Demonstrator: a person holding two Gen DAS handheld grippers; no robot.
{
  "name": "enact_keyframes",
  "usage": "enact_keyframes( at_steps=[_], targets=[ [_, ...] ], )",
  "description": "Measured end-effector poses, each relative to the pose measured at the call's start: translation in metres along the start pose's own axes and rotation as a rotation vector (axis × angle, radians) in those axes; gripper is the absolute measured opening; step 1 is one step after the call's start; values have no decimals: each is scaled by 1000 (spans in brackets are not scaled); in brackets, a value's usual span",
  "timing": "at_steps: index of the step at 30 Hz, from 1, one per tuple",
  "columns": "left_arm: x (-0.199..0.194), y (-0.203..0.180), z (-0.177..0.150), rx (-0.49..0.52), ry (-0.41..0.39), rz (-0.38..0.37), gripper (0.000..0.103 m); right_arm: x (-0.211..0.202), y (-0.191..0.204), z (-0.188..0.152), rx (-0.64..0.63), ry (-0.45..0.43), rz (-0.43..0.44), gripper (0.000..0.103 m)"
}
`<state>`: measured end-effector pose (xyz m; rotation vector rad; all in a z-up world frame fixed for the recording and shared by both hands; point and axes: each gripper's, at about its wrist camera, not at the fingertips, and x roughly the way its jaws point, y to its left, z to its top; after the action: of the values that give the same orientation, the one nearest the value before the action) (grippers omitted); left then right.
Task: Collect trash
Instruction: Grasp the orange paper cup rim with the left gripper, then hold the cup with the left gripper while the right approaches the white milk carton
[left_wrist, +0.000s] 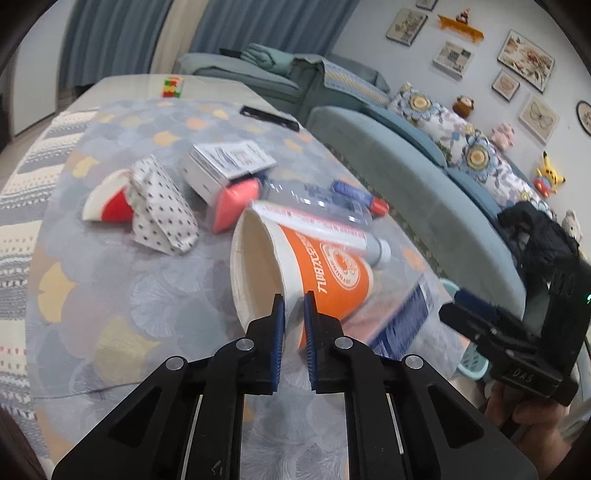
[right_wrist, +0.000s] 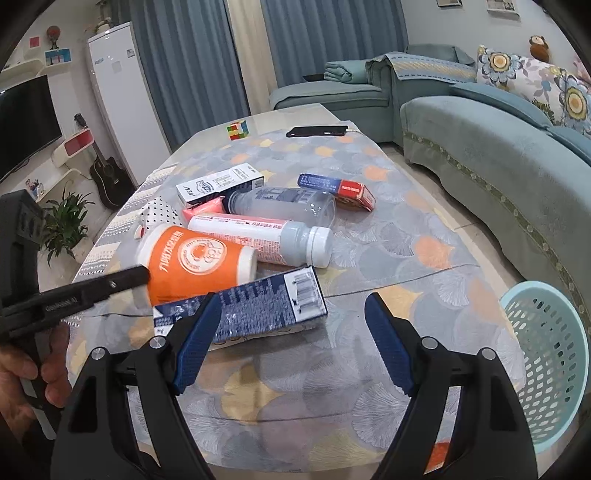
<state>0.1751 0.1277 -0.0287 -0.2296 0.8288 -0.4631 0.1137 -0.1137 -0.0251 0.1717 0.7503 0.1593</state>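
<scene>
An orange paper cup (left_wrist: 325, 273) lies on its side in a pile of trash on the table. My left gripper (left_wrist: 294, 300) is shut on the cup's rim wall, one finger inside and one outside; it also shows in the right wrist view (right_wrist: 142, 275) touching the cup (right_wrist: 195, 262). My right gripper (right_wrist: 291, 306) is open and empty, just above a blue carton (right_wrist: 258, 310). A white and pink bottle (right_wrist: 266, 240), a clear bottle (right_wrist: 284, 205) and a light blue basket (right_wrist: 546, 369) at the table's right edge are in view.
A red and blue box (right_wrist: 340, 190), a white box (right_wrist: 218, 186), a dotted paper wrapper (left_wrist: 162, 210) and a red paper cup (left_wrist: 107, 206) lie further back. A phone (right_wrist: 317, 131) and a puzzle cube (right_wrist: 238, 130) sit at the far end. A teal sofa (right_wrist: 498, 155) runs along the right.
</scene>
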Motion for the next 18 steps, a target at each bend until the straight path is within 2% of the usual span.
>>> enact_keyframes(
  at_steps=[3,7,18],
  targets=[
    [-12,0,5,-2,-55,51,7,5,-4,-2,25,20,15,76],
    [-25,-10,7,53,-117,132,5,11,1,-3,23,42,26,76],
    [-26,-27,2,148,-148,222,5,34,10,-16,-7,104,-30,83]
  ],
)
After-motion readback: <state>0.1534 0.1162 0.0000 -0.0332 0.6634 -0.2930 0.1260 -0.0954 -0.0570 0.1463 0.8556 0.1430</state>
